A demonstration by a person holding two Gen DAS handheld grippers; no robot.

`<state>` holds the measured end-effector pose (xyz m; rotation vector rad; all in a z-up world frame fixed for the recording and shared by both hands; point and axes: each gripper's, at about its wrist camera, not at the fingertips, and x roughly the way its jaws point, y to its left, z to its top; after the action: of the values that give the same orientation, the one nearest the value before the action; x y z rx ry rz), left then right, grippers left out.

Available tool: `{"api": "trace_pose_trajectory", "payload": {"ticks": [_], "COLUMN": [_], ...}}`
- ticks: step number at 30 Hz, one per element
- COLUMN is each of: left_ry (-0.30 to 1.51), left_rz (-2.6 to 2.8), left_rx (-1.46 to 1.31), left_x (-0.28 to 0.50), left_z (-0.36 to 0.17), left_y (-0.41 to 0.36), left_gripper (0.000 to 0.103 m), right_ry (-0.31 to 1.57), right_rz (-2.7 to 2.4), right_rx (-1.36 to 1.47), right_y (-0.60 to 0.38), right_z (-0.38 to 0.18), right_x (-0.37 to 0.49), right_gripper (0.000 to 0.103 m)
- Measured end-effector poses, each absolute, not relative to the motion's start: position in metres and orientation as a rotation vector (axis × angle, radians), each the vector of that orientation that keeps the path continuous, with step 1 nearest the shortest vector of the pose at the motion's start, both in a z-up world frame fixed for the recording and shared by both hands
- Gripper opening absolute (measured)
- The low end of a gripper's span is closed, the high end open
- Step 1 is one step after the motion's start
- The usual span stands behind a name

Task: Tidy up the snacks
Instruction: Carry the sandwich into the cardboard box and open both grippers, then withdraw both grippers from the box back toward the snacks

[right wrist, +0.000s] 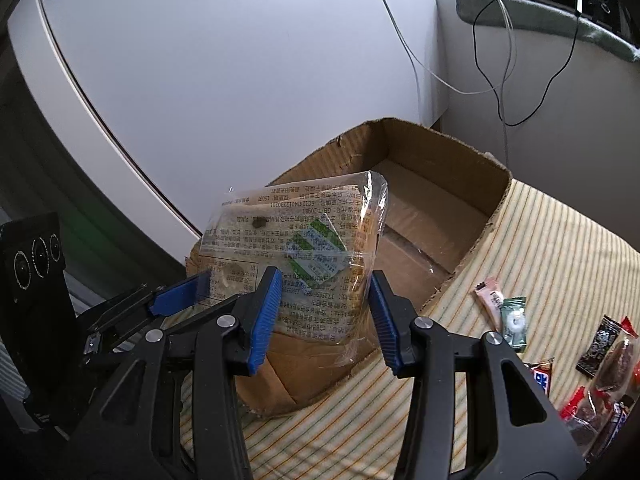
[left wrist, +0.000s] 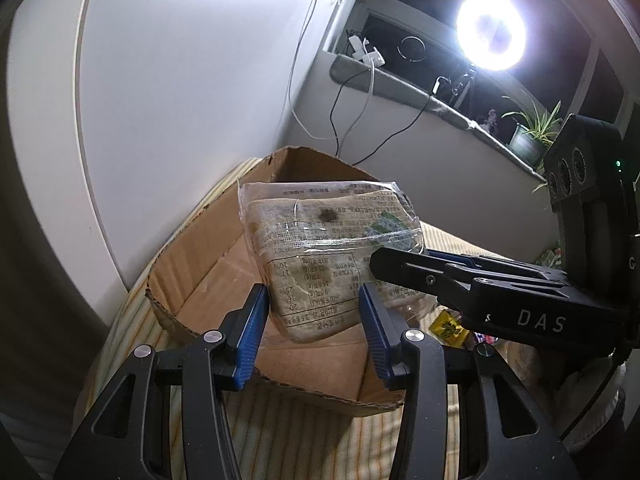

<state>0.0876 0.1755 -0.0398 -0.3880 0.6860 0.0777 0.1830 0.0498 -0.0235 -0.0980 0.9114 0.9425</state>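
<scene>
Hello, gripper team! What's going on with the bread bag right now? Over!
Both grippers, left and right, clamped on bread bag. Bag held above open cardboard box. Box looks empty, nothing blocking.

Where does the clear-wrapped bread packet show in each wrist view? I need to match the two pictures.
Left wrist: bread packet sits at centre, between the left gripper pads, with the right gripper coming in from the right.
Right wrist: packet is centre-left, between the right gripper's pads.
Shared landmark: the open cardboard box behind it.
</scene>
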Motion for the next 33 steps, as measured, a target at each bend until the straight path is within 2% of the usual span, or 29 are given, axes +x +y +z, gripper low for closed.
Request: {"api": "trace_pose_trajectory", "payload": {"ticks": [22,26,30,33], "left_ry": [0.649,0.647,0.658,0.669], "left_rz": [0.117,0.095,0.052,0.018], "left_rx": [-0.320,-0.315,-0.307,-0.300], "left_x": [0.076,0.071,0.068,0.069], "left_z": [-0.027,-0.024,-0.024,-0.026], "left_y": [0.157,0.145,0.127,0.112], "left_gripper": [0.044,0.047,0.053,0.053], "right_ry": [0.860,0.834,0.816,0.801], "right_rz": [0.857,0.815,0.762,0.711], "right_rx": [-0.107,-0.090,-0.073,-0.067], "right_y": [0.013,-0.017,-0.054,-0.083], "right_z": [-0.013,-0.012,-0.015,-0.017], "right_x": [0.170,0.159,0.144,0.136], "right_gripper": [0.047,0.060,0.063,0.071]}}
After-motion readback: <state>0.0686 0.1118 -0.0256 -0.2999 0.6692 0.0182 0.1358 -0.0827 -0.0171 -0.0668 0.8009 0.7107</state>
